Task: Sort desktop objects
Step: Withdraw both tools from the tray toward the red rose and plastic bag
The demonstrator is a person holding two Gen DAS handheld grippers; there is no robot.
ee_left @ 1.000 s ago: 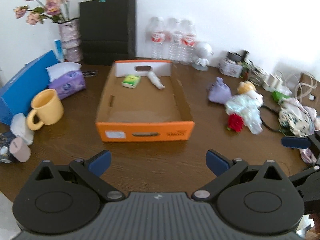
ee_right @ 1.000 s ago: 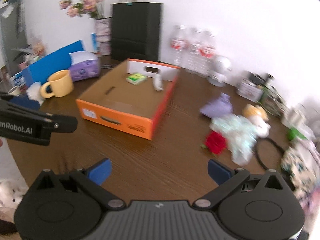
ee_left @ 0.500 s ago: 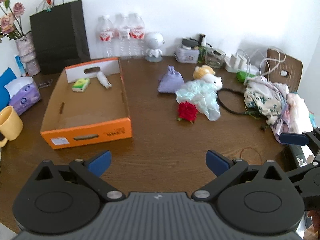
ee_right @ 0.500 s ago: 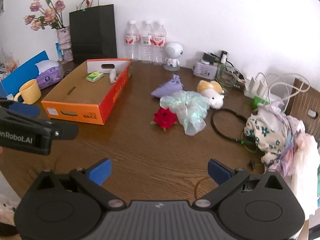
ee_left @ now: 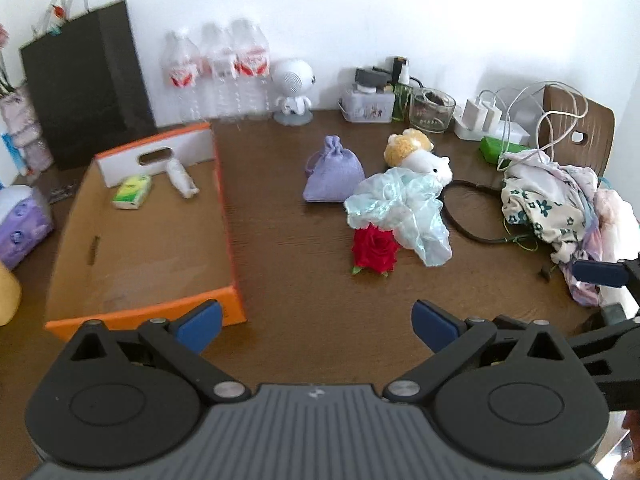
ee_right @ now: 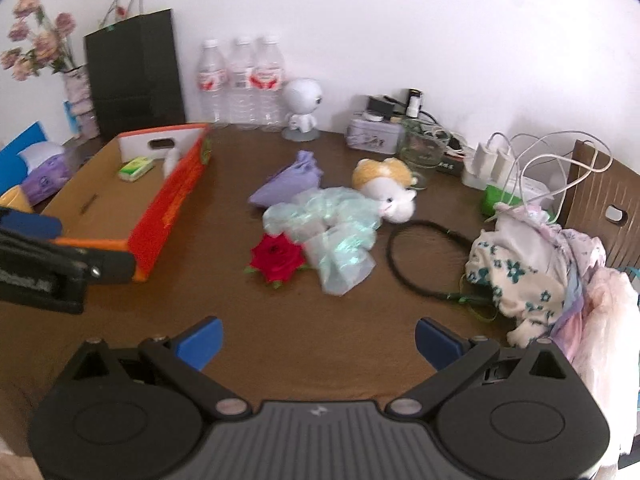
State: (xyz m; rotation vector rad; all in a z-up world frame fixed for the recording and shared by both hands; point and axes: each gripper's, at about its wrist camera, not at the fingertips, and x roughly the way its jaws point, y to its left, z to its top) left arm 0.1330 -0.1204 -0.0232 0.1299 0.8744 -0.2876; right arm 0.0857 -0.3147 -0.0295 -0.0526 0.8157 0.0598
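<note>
An orange cardboard tray [ee_left: 224,208] [ee_right: 168,208] lies on the left of the brown table, holding a green tissue pack [ee_left: 132,191] and a small white tube [ee_left: 182,178]. Right of it lie a lilac pouch [ee_left: 332,170] [ee_right: 288,180], a pale blue gauze bag [ee_left: 400,208] [ee_right: 332,228], a red rose [ee_left: 376,248] [ee_right: 278,260] and a plush toy [ee_left: 420,152] [ee_right: 384,188]. My left gripper [ee_left: 316,326] is open above the bare table in front of the rose. My right gripper [ee_right: 318,340] is open too, nothing between its fingers, nearer the black headband [ee_right: 424,256].
Along the wall stand a black paper bag [ee_left: 84,80], three water bottles [ee_right: 240,84], a white robot figure [ee_right: 304,108], a tin, a glass jar [ee_right: 424,152] and chargers with cables [ee_right: 520,168]. A heap of floral cloth [ee_right: 528,272] lies at the right edge.
Both cameras swung right and moved closer to the loose items; the tray slid toward the left of the views and the rose and pouch now sit nearer the centre. Both grippers stayed open.
</note>
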